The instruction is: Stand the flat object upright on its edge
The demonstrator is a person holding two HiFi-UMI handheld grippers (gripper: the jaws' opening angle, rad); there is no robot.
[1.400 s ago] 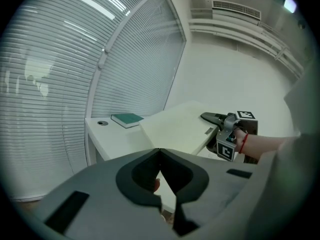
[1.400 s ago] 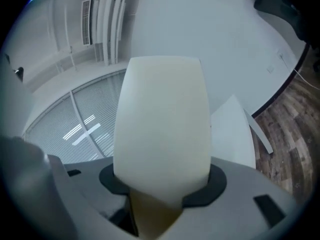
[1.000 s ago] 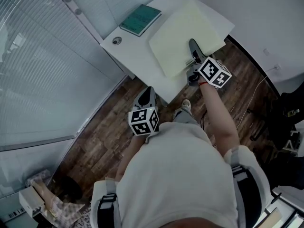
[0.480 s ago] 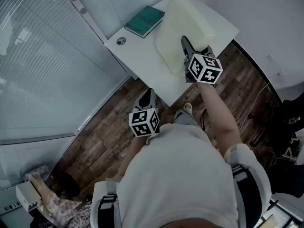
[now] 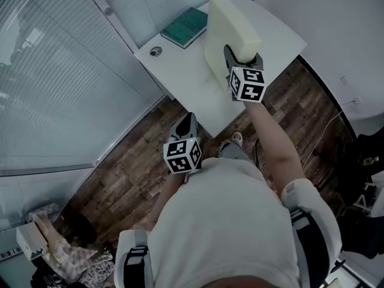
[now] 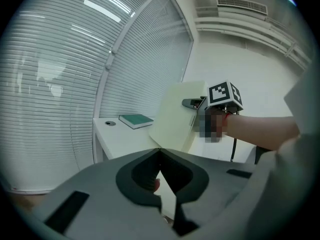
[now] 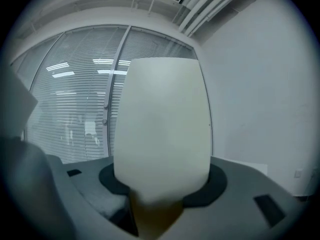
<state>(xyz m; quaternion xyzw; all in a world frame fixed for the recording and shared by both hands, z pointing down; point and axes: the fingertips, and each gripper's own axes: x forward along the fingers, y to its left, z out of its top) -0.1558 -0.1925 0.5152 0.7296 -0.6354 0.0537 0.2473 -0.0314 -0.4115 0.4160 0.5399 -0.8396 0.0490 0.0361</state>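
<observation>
A thick pale-yellow foam slab [image 5: 233, 24] stands steeply tilted, nearly upright, on the white table [image 5: 180, 71], its far edge down on the tabletop. My right gripper [image 5: 230, 54] is shut on the slab's raised near edge. In the right gripper view the slab [image 7: 162, 134] fills the middle, wedged between the jaws. The left gripper view shows the slab [image 6: 175, 116] leaning, with the right gripper [image 6: 192, 104] on its upper edge. My left gripper [image 5: 189, 119] hangs low by the person's body over the floor, shut, nothing in it [image 6: 160, 151].
A green book [image 5: 186, 26] lies at the table's far left corner, with a small round grommet [image 5: 156, 51] near it. Window blinds [image 5: 54, 83] run along the left and a white wall is behind the table. Wooden floor [image 5: 126, 173] lies below; cables trail at the right.
The slab lay flat a second ago; my right gripper has lifted its near edge up and away, tipping it almost upright. The left gripper has stayed where it was.
</observation>
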